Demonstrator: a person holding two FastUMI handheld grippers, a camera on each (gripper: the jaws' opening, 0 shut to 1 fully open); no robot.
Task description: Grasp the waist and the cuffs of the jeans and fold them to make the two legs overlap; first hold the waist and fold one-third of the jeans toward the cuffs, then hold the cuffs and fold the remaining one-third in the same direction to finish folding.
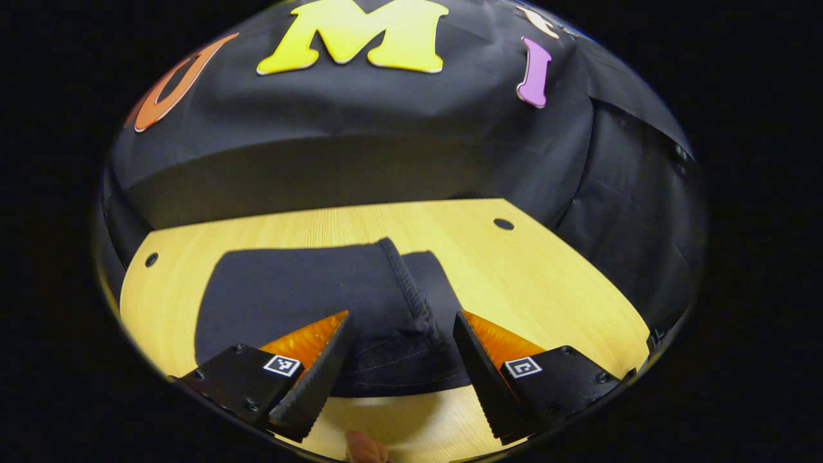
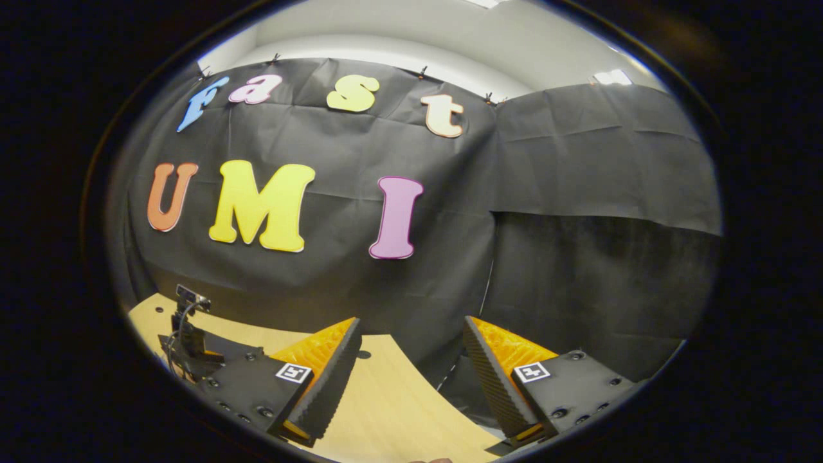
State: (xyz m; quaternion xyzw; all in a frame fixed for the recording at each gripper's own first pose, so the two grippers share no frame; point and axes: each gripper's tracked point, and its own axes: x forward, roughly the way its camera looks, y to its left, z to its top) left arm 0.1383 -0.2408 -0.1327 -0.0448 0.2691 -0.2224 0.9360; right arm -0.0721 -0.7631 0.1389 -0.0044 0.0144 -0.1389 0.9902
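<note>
Hovering: left gripper [image 1: 402, 357], fingers spread wide, empty, above near edge of dark navy denim jeans [image 1: 308, 302] lying folded on pale wooden table [image 1: 546, 283]. Right gripper [image 2: 411, 373] wide, empty, raised off table. Judging final fold; next calls for pinching cuffs.

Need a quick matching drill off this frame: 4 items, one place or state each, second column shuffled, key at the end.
Items:
1. jeans
2. left gripper
3. right gripper
4. table

Places/states:
A. open, above bare wood, facing the wall
B. pale wood with dark holes
C. dark, lying folded on the table
D. open, fingers either side of a hem

Pairs: 1-C, 2-D, 3-A, 4-B
</note>
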